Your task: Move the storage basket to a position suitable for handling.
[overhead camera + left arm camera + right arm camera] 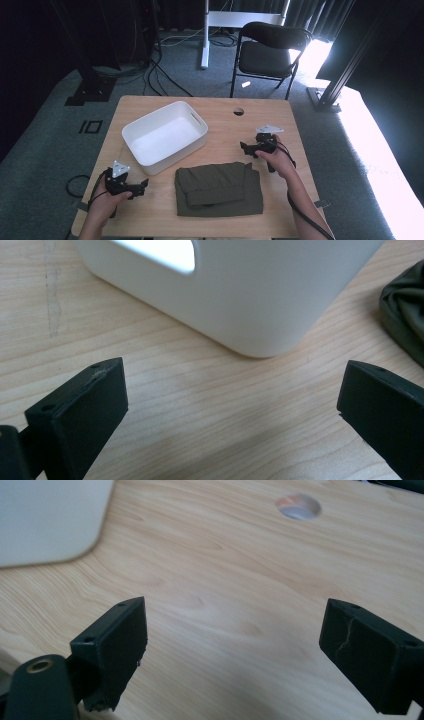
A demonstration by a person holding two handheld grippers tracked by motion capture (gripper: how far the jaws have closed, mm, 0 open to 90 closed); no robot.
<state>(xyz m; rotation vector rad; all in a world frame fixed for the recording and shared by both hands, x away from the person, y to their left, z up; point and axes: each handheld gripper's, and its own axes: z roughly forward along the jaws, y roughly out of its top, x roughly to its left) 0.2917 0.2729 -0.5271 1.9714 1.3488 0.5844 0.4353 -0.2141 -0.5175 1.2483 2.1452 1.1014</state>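
While the folded olive-green cloth (218, 188) lies flat at the near middle of the wooden table (280, 112), both tools flank it with nothing held. The left gripper (141, 186) rests near the table's near-left edge, jaws spread wide and aimed at the rounded corner of the white bin (165, 136), the cloth's edge just to its right. The right gripper (245, 147), a little farther off on the right, also has its jaws parted over bare wood. The bin stands empty behind the cloth, likely its destination; beyond it is a round cable hole (238, 111).

black claws (230, 410), grey three-cornered plates
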